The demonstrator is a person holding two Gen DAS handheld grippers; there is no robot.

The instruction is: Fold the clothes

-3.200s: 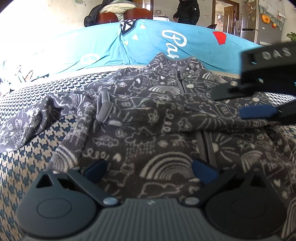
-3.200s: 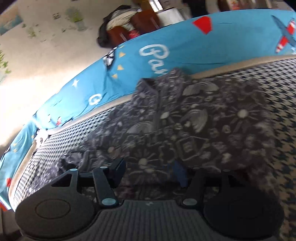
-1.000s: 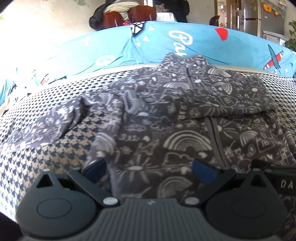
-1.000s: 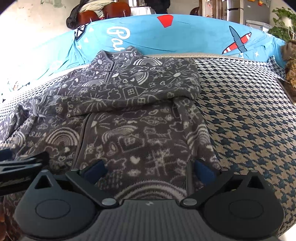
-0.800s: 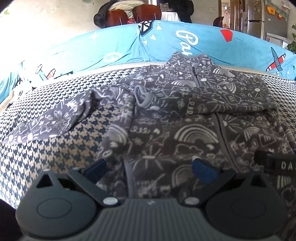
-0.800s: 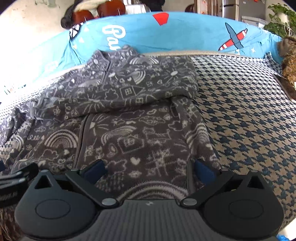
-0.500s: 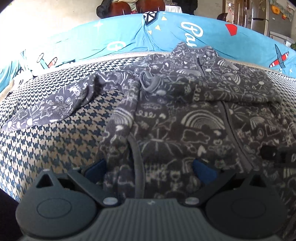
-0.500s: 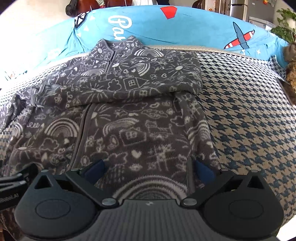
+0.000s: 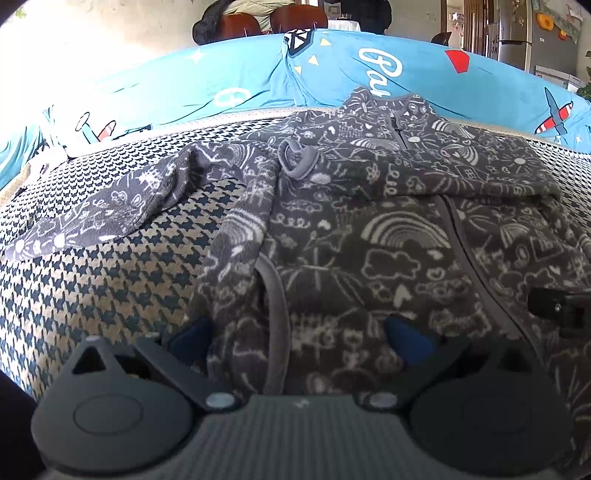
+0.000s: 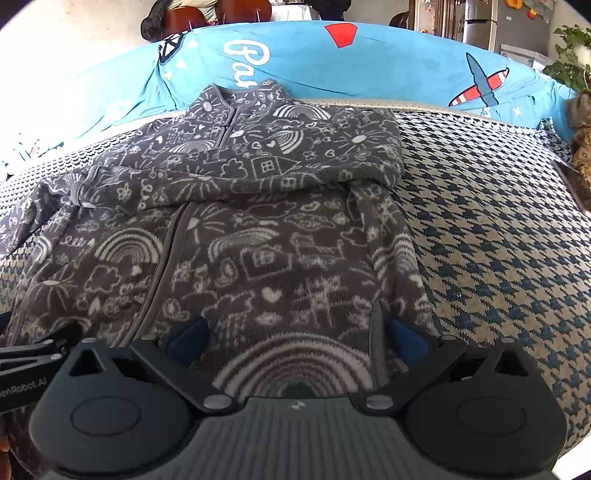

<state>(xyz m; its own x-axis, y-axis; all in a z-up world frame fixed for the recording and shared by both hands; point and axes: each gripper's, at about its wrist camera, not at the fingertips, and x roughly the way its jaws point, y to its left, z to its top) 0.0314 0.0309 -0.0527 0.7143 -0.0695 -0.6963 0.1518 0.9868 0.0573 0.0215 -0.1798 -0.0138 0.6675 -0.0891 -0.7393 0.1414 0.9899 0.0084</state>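
Tongs: both my left gripper (image 9: 297, 338) and right gripper (image 10: 295, 338) stood wide, holding nothing, at the near hem.
Garment: fleece jacket (image 10: 236, 236) lay front-up on the houndstooth cover (image 10: 498, 236).
Folded: right sleeve (image 10: 236, 177) lay across the chest.
Left, I judged: other sleeve (image 9: 110, 218), spread sideways, and the body.

One grey patterned jacket (image 9: 369, 236) was counted on one houndstooth cover (image 9: 110, 280), with one blue cushion (image 10: 369, 66), two grippers and two brown chairs (image 9: 240, 24) seen.
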